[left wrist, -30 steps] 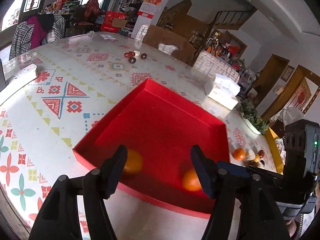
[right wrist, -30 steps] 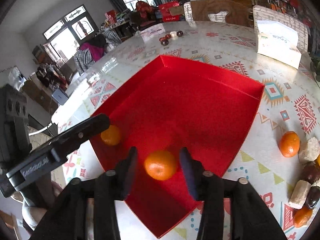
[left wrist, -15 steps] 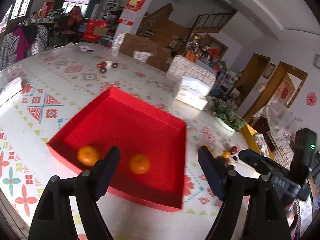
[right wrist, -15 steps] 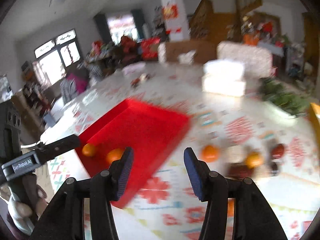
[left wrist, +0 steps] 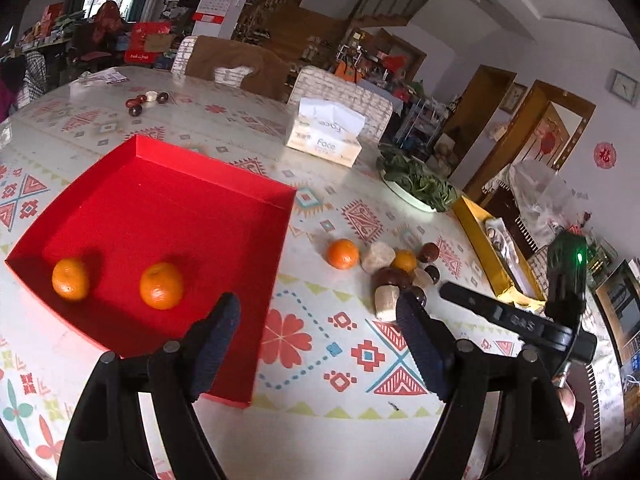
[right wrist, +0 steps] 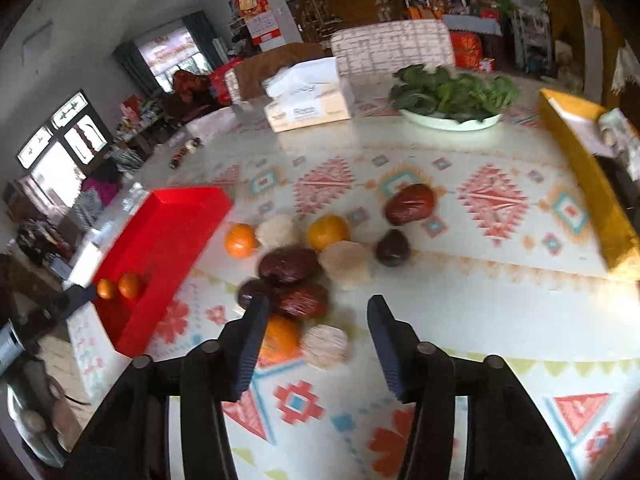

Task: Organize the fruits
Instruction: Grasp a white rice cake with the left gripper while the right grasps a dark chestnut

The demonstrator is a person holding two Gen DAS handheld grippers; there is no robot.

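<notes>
A red tray (left wrist: 240, 188) lies on the patterned table and holds two oranges (left wrist: 161, 285) (left wrist: 70, 279). My left gripper (left wrist: 316, 320) is open and empty, above the tray's near right corner. To its right lies a pile: an orange (left wrist: 342, 253), pale lumps and dark red fruits. My right gripper (right wrist: 314, 320) is open and empty just above this pile (right wrist: 296, 268). An orange (right wrist: 280, 338) and a pale lump (right wrist: 325, 346) lie just ahead of its left finger. The tray (right wrist: 176, 216) shows at the left.
A tissue box (left wrist: 326, 134), a dish of green leaves (left wrist: 416, 184) and a yellow box (left wrist: 480, 236) stand toward the table's far and right side. Small dark fruits (left wrist: 146, 100) lie at the far left. Chairs stand behind the table.
My right gripper let go of an orange in the tray and swung right to the pile. My left gripper pulled back and turned right; both oranges lie in the tray.
</notes>
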